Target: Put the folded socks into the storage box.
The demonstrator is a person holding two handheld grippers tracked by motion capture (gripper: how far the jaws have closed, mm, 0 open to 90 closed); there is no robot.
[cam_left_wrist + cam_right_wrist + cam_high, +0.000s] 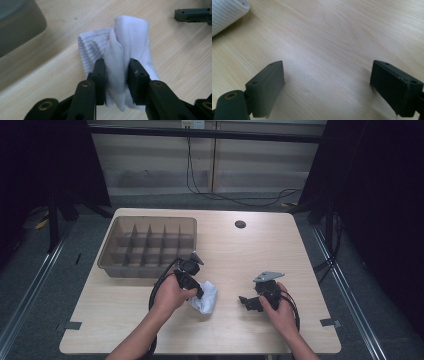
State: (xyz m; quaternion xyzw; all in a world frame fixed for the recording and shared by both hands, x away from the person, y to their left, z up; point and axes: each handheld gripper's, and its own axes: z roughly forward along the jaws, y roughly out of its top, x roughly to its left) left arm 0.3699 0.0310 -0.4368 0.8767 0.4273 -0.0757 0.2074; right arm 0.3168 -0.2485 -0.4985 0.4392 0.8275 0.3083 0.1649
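Sock, white and bunched, lies on the table near its middle, just right of the left hand and nearer than the divided bin at the far left. The left gripper is clamped on it: in the left gripper view both black pads press a gathered fold of the ribbed cloth between them, the rest of the sock spreading on the wood beyond. The left forearm comes in from the near edge and angles far and right, the hand wrapped round the gripper's body with the jaws pointing down to the right. The right gripper rests low over the table well right of the sock, held by the right hand, pointing left; its jaws stand wide apart over bare wood, gripping nothing.
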